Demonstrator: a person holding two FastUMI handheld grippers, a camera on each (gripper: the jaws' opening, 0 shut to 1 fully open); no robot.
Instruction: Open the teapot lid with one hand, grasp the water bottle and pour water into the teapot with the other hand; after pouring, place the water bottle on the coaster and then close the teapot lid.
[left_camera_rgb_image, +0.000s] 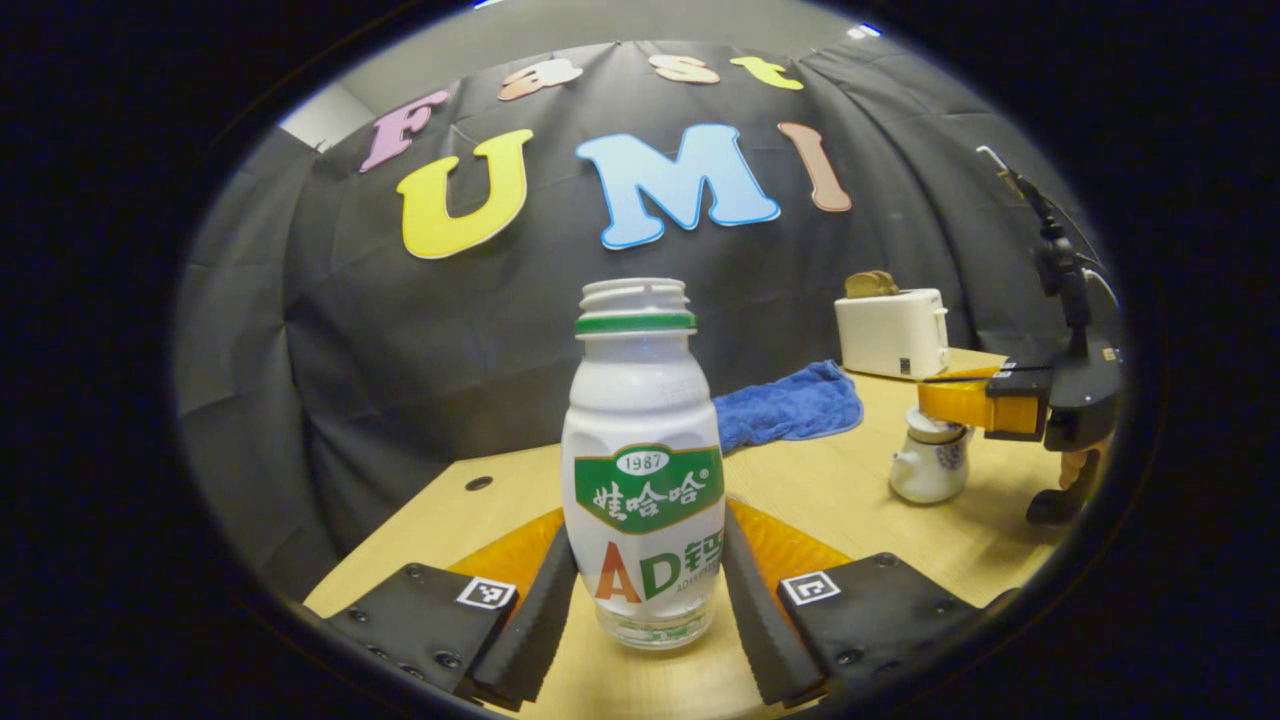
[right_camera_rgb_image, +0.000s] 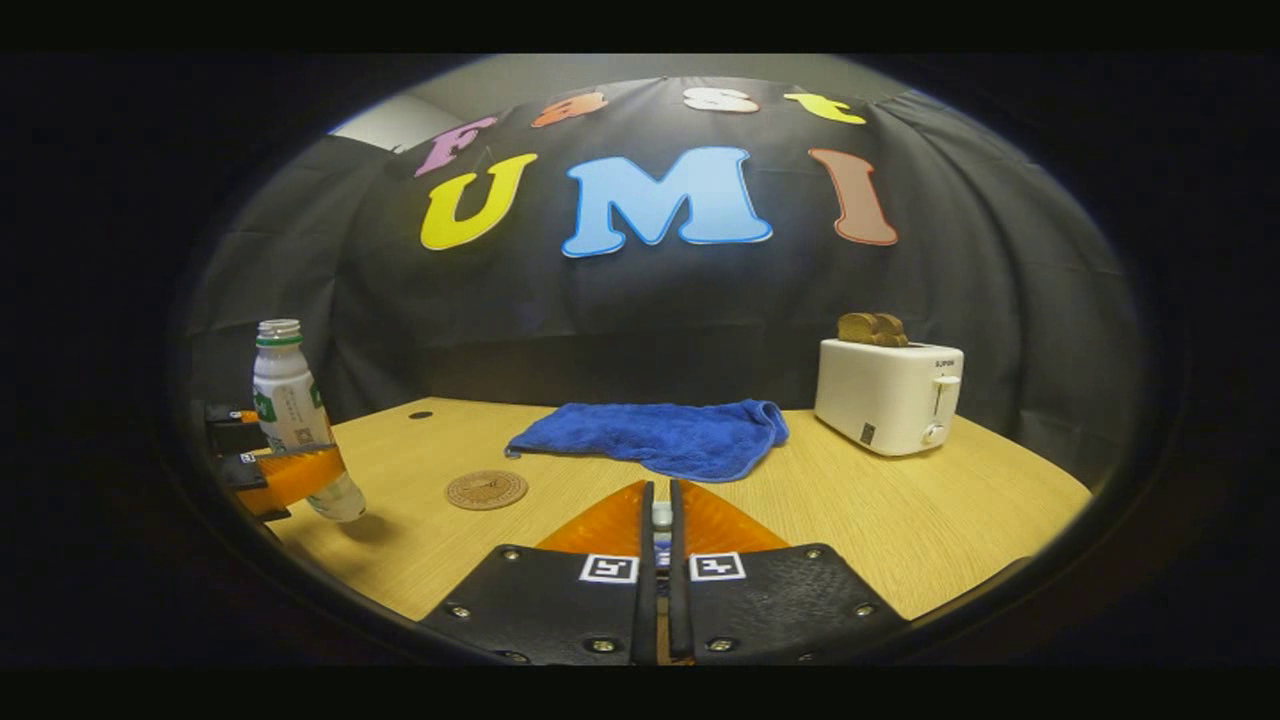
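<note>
A white water bottle (left_camera_rgb_image: 645, 450) with a green label and no cap stands between my left gripper's (left_camera_rgb_image: 648, 545) fingers, which press on its two sides low down. In the right gripper view the bottle (right_camera_rgb_image: 285, 400) leans slightly at the table's left edge, with the left gripper (right_camera_rgb_image: 300, 470) around it. The small white teapot (left_camera_rgb_image: 930, 465) sits at the right, and my right gripper (left_camera_rgb_image: 928, 400) reaches over its lid. My right gripper (right_camera_rgb_image: 660, 505) is nearly closed on a small white lid knob (right_camera_rgb_image: 661, 516). A round brown coaster (right_camera_rgb_image: 487, 490) lies on the table.
A blue towel (right_camera_rgb_image: 660, 435) lies crumpled at the back of the wooden table (right_camera_rgb_image: 900, 540). A white toaster (right_camera_rgb_image: 888, 395) with bread in it stands at the back right. A small dark hole (right_camera_rgb_image: 421, 414) marks the tabletop at the back left.
</note>
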